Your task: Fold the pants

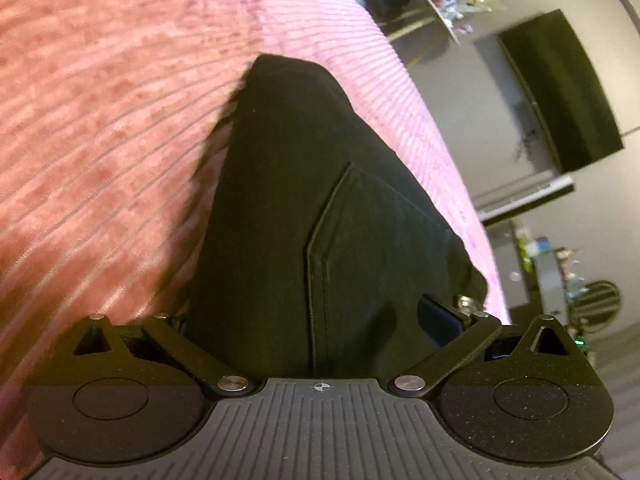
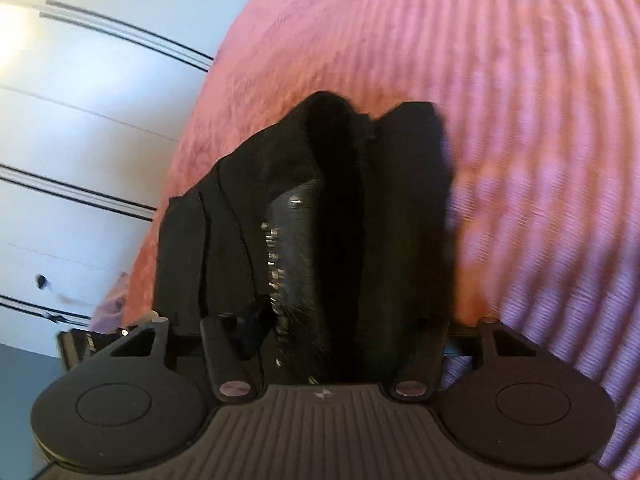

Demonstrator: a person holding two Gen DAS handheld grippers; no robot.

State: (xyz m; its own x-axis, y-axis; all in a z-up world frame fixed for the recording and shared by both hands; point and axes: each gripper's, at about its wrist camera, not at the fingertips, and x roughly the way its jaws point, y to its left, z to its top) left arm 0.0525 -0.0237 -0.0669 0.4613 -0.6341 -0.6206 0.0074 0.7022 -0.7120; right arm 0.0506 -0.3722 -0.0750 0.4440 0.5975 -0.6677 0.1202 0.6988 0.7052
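The black pants [image 1: 280, 184] lie on the pink ribbed bedcover [image 1: 100, 120] and rise up over my left gripper [image 1: 320, 232]. The cloth, with a stitched pocket seam, hides both fingers, so only the widely spread links and a bit of blue pad [image 1: 440, 318] show. In the right wrist view a bunched part of the pants [image 2: 400, 200] hangs over my right gripper [image 2: 352, 200]. Its left finger [image 2: 294, 248] is bare on the inner face, with a dark gap beside it. The right finger is covered by cloth. The pads do not visibly press on the fabric.
The bed's edge runs along the right of the left wrist view, with a dark wall screen [image 1: 560, 92], a small side table [image 1: 448, 12] and shelves [image 1: 560, 264] beyond it. White drawer fronts [image 2: 80, 140] stand past the bed's left edge in the right wrist view.
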